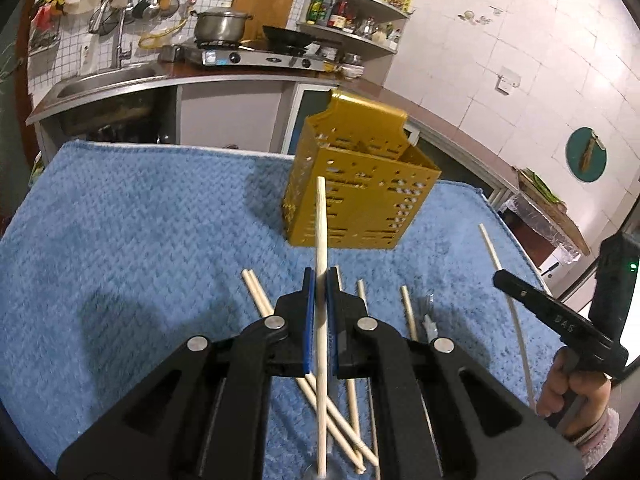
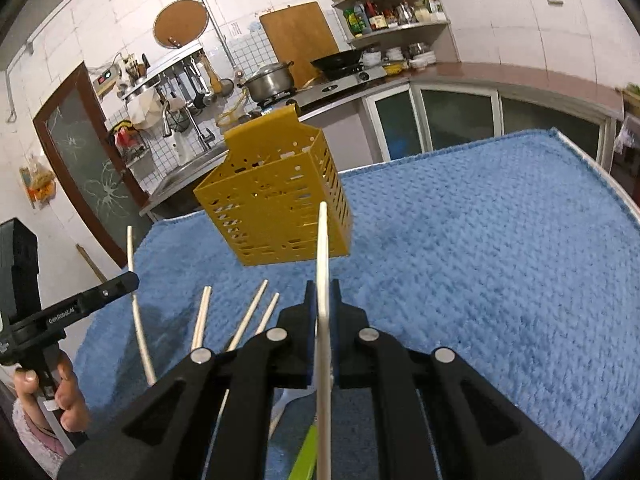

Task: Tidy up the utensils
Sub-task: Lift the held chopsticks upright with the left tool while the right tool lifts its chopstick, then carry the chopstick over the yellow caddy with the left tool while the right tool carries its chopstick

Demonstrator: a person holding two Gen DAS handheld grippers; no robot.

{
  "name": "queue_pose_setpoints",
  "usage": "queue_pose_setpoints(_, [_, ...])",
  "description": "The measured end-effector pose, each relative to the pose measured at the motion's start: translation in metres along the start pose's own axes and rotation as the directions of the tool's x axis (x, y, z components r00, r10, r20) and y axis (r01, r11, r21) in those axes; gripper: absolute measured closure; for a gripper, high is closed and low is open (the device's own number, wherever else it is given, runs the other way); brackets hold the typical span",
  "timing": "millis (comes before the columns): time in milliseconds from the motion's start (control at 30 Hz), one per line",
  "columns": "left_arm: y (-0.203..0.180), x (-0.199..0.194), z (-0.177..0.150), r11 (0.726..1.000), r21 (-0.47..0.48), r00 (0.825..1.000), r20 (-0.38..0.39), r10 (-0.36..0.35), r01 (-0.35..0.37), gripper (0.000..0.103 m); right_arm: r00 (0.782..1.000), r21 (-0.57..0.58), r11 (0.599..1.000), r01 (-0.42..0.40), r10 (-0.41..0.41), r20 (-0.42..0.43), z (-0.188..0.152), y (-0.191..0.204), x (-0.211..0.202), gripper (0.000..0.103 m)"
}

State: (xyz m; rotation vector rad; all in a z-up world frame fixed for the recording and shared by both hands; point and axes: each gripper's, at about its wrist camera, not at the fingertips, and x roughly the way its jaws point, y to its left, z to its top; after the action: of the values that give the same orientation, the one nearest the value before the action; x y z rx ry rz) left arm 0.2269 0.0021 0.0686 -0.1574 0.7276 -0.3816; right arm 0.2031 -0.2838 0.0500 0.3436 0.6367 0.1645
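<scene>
- The left gripper (image 1: 319, 280) is clamping a wooden chopstick (image 1: 321, 236) between its blue pads; the stick is running up the centre of the left wrist view, its tip overlapping the lower front wall of the yellow utensil holder (image 1: 360, 184).
- The right gripper (image 2: 323, 292) is likewise pinching a paler chopstick (image 2: 323, 248), which is pointing up the middle of the right wrist view toward the holder (image 2: 276, 200).
- The holder is standing upright on the blue towel (image 1: 140, 220), above centre in both views and straight ahead of each gripper, with its open top facing up. Neither seems clearly nearer.
- Each stick's long axis is lying along its gripper's fingers and slanting forward, so I judge that the tips need lifting above the rim and the sticks tipping steeper before they can drop in.
- Loose chopsticks (image 1: 256, 296) are lying on the towel below the left gripper, some crossing each other; more are showing in the lower left of the right wrist view.
- In the way: the holder's near wall, and the other gripper, which is sitting at the right edge of the left view and the left edge of the right view; the two sticks could be crowding at the opening.
- A kitchen counter with a pot (image 1: 220, 24) is lying well behind.
</scene>
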Motion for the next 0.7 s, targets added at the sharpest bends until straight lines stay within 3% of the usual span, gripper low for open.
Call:
queue_pose_setpoints(100, [-0.004,-0.001,0.007,1.000,0.012,1.000,0.012,-0.008,0.008,0.099,1.000,0.016,1.000,-0.005,0.005,-0.003,0.006,-0.002,0.003,0.097])
queue_pose_setpoints(233, [-0.008,-0.006,0.019,0.999,0.020,0.999,0.044,-0.027,0.026,0.099,0.993,0.045,0.994,-0.102,0.099,0.068,0.017,0.000,-0.005,0.097])
queue_pose_setpoints(367, [-0.015,-0.010,0.034,0.999,0.031,0.996,0.084,-0.038,0.036,0.099,0.971,-0.036,0.994,-0.099,0.105,0.213,0.034,0.011,-0.015,0.097])
queue_pose_setpoints(633, [-0.027,-0.014,0.066,0.996,0.064,0.987,0.148,-0.067,0.058,0.099,0.967,-0.088,0.993,-0.082,0.101,0.235,0.060,0.024,-0.001,0.096])
queue_pose_setpoints(700, [-0.029,-0.011,0.074,0.996,0.066,0.985,0.153,-0.074,0.065,0.099,0.967,-0.106,0.993,-0.048,0.072,0.243,0.065,0.028,0.004,0.103])
